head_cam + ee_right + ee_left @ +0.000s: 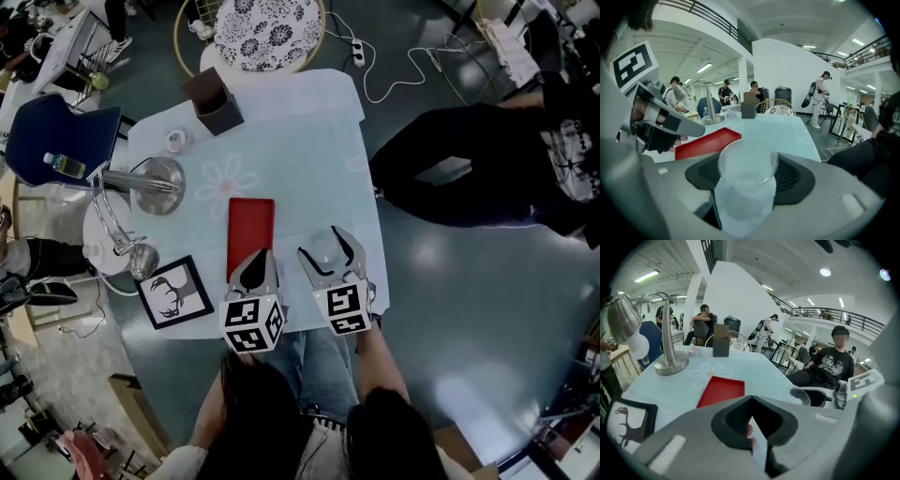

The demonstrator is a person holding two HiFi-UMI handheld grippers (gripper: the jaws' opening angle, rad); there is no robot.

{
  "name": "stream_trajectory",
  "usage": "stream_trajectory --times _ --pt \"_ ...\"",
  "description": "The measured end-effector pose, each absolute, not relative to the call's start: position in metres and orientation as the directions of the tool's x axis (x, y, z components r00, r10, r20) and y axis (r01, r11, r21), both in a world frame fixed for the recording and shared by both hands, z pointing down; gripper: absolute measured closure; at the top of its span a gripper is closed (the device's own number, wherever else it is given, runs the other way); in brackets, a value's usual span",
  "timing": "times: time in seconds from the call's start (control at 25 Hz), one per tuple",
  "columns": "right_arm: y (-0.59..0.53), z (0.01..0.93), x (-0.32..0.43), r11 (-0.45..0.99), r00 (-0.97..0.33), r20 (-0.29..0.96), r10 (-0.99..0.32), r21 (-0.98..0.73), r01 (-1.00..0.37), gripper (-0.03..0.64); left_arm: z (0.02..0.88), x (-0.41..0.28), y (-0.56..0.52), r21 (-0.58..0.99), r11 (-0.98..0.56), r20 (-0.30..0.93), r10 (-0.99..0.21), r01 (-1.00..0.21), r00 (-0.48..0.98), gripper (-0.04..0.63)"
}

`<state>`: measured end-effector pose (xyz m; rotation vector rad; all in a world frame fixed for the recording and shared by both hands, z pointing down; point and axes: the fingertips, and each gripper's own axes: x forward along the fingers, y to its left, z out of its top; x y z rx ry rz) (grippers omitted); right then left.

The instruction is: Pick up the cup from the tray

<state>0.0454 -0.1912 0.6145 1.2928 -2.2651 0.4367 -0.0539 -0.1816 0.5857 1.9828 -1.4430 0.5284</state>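
Note:
A clear plastic cup (pixel 746 185) sits between the jaws of my right gripper (pixel 748 165), which is shut on it. In the head view the right gripper (pixel 327 247) holds the cup (pixel 323 255) over the pale blue tablecloth, just right of the red tray (pixel 251 233). The tray (pixel 707 142) holds nothing. My left gripper (pixel 260 256) is shut at the tray's near end, its tips together with no object between them. From the left gripper view the tray (pixel 721 391) lies ahead and the cup (pixel 805 395) shows to the right.
A metal desk lamp (pixel 156 186) stands at the left of the table (pixel 300 150), with a framed deer picture (pixel 175 292) near the front left corner. A brown box (pixel 217 103) stands at the far edge. A person in black (pixel 497 159) sits to the right.

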Motion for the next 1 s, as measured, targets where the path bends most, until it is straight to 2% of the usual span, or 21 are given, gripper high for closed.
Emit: stream_trajectory --times 0.52,1.0 --pt "-0.19 0.599 0.046 0.543 -0.468 0.533 -0.705 -0.02 -0.84 0.227 0.592 -0.082 -0.176 0.231 -0.141 0.665 -0.699 -0.963 0.262 0.595" --pt "-0.175 0.544 0.042 0.536 -0.494 0.496 -0.714 -0.068 -0.841 0.212 0.547 -0.06 -0.167 0.274 -0.213 0.598 -0.726 -0.938 0.34 0.595"
